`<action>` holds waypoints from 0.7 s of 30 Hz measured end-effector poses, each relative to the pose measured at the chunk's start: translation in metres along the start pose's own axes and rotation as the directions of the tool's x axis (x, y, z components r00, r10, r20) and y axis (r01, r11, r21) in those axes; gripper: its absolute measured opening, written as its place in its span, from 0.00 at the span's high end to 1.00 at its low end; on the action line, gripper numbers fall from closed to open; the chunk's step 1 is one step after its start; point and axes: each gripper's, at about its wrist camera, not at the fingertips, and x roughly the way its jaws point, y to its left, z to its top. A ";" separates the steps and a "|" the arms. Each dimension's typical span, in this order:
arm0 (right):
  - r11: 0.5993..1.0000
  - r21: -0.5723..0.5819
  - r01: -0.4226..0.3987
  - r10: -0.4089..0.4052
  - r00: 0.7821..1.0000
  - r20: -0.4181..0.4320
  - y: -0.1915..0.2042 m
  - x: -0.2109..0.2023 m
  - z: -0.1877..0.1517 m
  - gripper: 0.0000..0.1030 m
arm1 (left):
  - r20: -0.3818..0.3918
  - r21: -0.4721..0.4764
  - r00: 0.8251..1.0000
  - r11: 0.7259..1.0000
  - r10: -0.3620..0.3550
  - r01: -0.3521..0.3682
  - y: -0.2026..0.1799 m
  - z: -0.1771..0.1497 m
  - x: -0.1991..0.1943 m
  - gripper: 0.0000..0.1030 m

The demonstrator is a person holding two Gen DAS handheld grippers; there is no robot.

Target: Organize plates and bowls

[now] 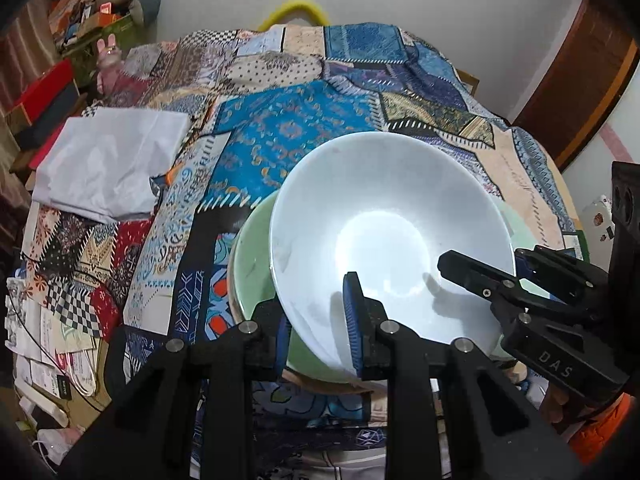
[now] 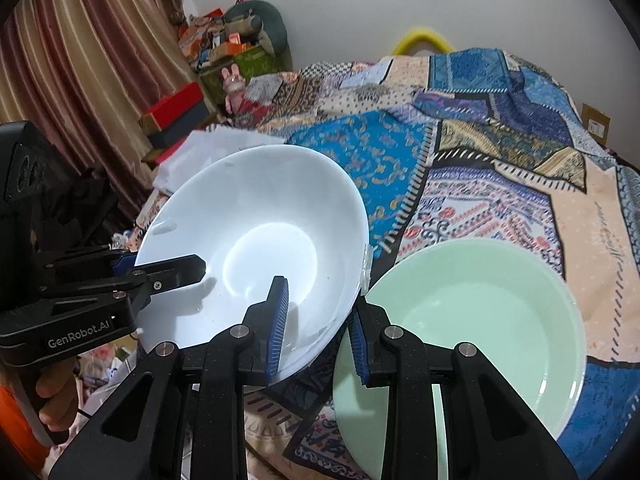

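1. One white bowl (image 1: 384, 236) is held tilted above the tabletop's near edge, its open mouth turned up and toward both cameras. Being round, it has no long axis to speak of.
2. One pale green bowl (image 2: 472, 332) sits upright on the patchwork cloth (image 2: 500, 152) that covers the table, mouth up, near the same near edge and partly under the white bowl.
3. The left gripper (image 1: 320, 332) is clenched on the white bowl's rim, one blue pad inside the bowl and the other outside it.
4. The right gripper (image 2: 316, 328) grasps the rim at another spot in the same way, one pad inside and one outside.
5. Count: two bowls, two grippers, one white folded sheet (image 1: 108, 160) lying toward the cloth's left edge.
6. The right wrist view shows almost the whole inside of the green bowl; the left wrist view shows only slivers of it past the white bowl.
7. The right wrist view alone shows the curtain (image 2: 80, 60) and a hand (image 2: 56, 396) on the left gripper's handle.
8. The left wrist view alone shows papers (image 1: 48, 332) past the cloth's near left corner.
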 end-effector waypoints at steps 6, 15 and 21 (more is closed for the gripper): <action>1.000 -0.007 0.001 -0.001 0.999 -0.046 0.004 0.014 -0.004 0.75 | -0.019 -0.013 1.000 1.000 0.010 -0.010 0.008 -0.005 0.011 0.77; 1.000 -0.026 0.002 -0.004 0.998 -0.059 0.010 0.022 -0.004 0.73 | -0.016 -0.022 1.000 1.000 0.017 -0.017 0.014 -0.005 0.015 0.77; 1.000 -0.024 -0.007 0.005 0.998 -0.066 0.009 0.023 -0.002 0.72 | -0.011 -0.016 1.000 1.000 0.019 -0.019 0.015 -0.005 0.015 0.77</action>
